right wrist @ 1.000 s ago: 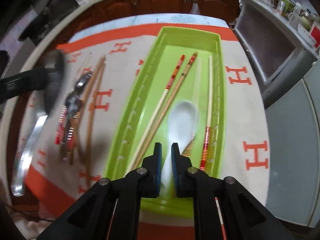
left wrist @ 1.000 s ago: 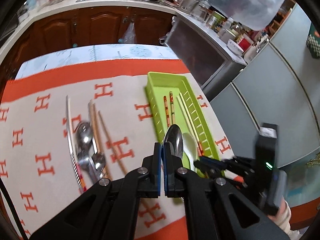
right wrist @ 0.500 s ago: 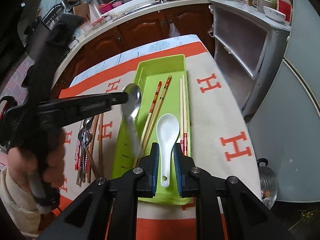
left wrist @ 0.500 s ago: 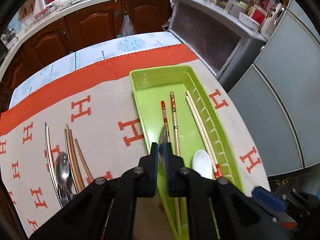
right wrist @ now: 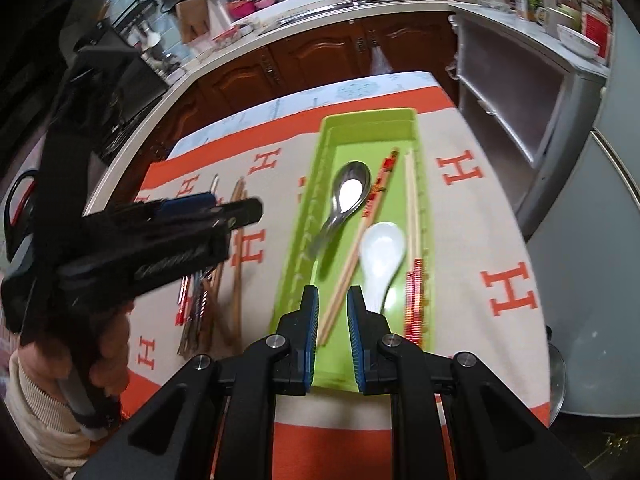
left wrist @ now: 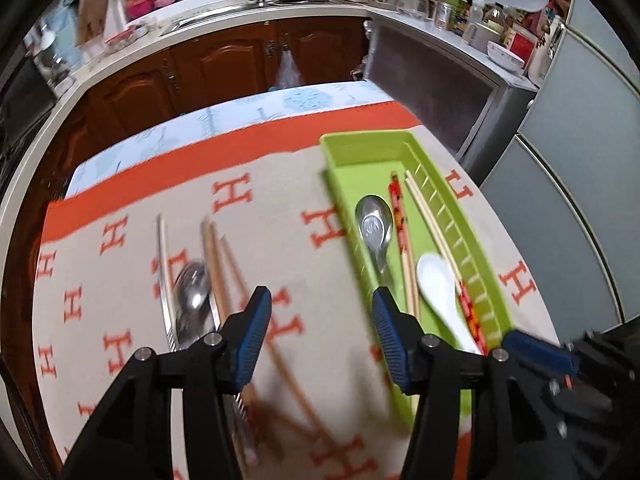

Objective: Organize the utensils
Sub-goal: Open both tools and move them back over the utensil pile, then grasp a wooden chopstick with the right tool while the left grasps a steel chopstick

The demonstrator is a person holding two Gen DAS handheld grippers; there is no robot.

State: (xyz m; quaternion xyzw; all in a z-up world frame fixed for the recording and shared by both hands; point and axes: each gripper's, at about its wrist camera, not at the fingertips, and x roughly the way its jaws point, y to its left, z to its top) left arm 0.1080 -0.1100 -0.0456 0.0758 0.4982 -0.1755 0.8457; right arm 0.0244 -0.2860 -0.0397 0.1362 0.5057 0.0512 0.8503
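My left hand-held gripper (left wrist: 322, 334) has just been spreading its jaws and they now stand apart with nothing between them; the steel spoon (left wrist: 375, 227) lies free in the green tray (left wrist: 486, 280), bowl toward the far end, handle running back toward me. My right hand-held gripper (right wrist: 332, 322) hangs over the near end of that tray with its jaws nearly together and a narrow gap showing; I judge it empty, since the white spoon (right wrist: 383, 254) lies flat on the tray floor just ahead of it, beside the chopsticks (right wrist: 362, 236) already sorted.

What I take to be left of the job sits on the patterned cloth over the table (left wrist: 280, 216): a loose bundle of utensils (left wrist: 196, 280), another steel spoon among wooden chopsticks, lying to the left of the tray and well apart from it; their long axes run roughly parallel to the tray, away from me. From the left gripper they lie ahead and to the left, close by; from the right gripper they sit across the tray's left wall, behind my left hand (right wrist: 108, 344) in that view. So the left side is the nearer one, and I would swing it over the bundle with the jaws set across the handles; motion blur leaves the pieces hard to count.
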